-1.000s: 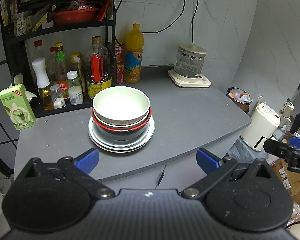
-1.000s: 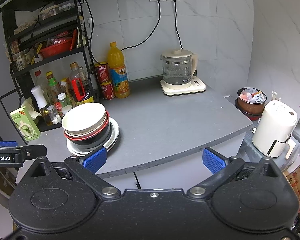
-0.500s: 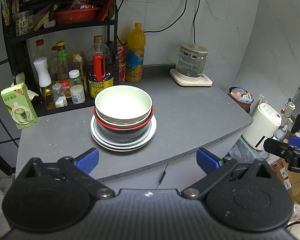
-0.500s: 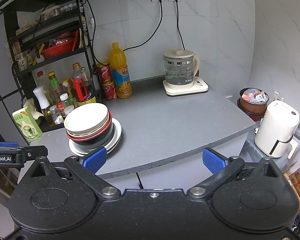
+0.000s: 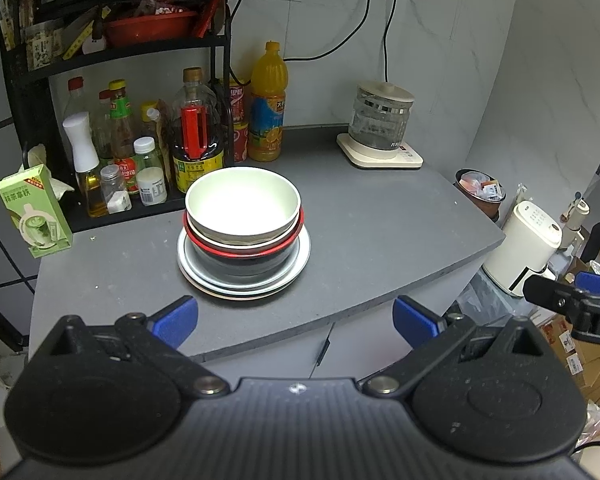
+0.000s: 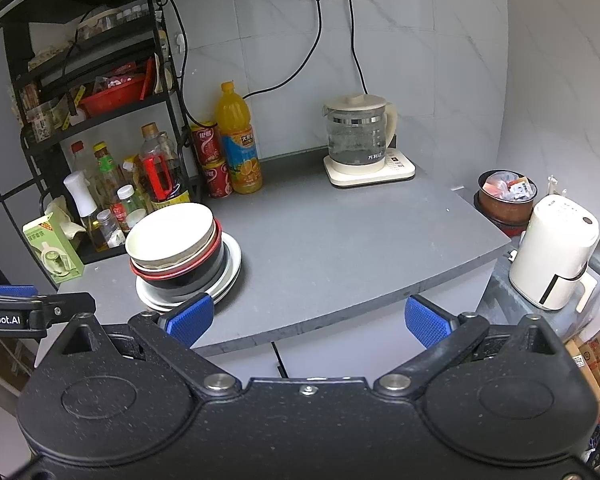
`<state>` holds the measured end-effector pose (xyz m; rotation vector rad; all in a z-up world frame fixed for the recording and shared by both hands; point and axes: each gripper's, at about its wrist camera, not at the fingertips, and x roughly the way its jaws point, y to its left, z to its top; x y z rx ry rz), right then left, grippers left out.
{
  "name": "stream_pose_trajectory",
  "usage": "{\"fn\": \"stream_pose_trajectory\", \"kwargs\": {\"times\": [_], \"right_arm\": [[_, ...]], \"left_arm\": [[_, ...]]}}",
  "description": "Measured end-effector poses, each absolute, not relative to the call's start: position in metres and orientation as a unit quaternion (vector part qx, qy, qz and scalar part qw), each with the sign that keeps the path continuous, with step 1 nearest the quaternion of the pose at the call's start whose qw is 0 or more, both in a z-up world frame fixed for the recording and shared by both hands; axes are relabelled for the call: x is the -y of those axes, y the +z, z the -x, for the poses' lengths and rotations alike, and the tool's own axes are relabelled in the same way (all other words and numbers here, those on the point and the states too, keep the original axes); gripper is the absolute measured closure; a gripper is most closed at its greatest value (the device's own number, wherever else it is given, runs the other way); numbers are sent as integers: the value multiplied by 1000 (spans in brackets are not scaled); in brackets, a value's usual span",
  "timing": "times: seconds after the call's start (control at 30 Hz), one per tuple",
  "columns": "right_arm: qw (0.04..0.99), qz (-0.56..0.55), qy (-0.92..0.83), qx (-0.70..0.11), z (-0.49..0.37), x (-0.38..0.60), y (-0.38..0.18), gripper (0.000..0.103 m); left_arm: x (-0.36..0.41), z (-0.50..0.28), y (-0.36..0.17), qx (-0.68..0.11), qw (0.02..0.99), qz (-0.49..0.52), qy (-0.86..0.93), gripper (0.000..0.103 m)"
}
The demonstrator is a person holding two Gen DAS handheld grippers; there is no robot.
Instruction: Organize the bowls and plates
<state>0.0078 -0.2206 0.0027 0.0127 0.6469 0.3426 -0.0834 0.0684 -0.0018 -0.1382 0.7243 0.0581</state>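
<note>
Left wrist view: left tool (image 5: 294, 319) held above the near edge of the grey surface (image 5: 380, 232), fingers spread wide, nothing between the blue pads (image 5: 175, 319). Right tool (image 6: 307, 318) likewise wide open and empty, hanging off the near edge.

Dishes form a single pile: white bowl (image 5: 243, 204) on top, nested in a red-rimmed black bowl (image 5: 244, 258), both sitting on stacked plates (image 5: 300, 258) with a silvery rim. Nesting by size, widest at the bottom, looks deliberate; it keeps the pile steady and compact. Judgement: either stacking is essentially done, or the pile is about to be taken apart; cannot tell which.

Position relative to tools: the pile lies straight ahead of the left tool, just beyond its left pad, centred slightly left of the gap between the fingers, not touched. From the right wrist view, white bowl (image 6: 170, 236) and plates (image 6: 230, 268) sit ahead and to the left, the right tool's left pad (image 6: 188, 317) overlapping the plate edge in view; contact unlikely, since the tool appears to be raised.

Behind the pile: shelf rack (image 5: 20, 92) with condiment bottles, an orange juice bottle (image 5: 267, 104), a glass kettle (image 5: 380, 120) further right. Open surface to the right of the pile gives room to set things down.
</note>
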Motion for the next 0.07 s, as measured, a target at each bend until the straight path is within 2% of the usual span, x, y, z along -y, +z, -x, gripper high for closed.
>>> {"fn": "stream_pose_trajectory", "kwargs": {"times": [0.07], "right_arm": [[933,-8,169,-318,-9,220,3,0]], "left_arm": [[-70,82,-2,-359,930,68,28,0]]}}
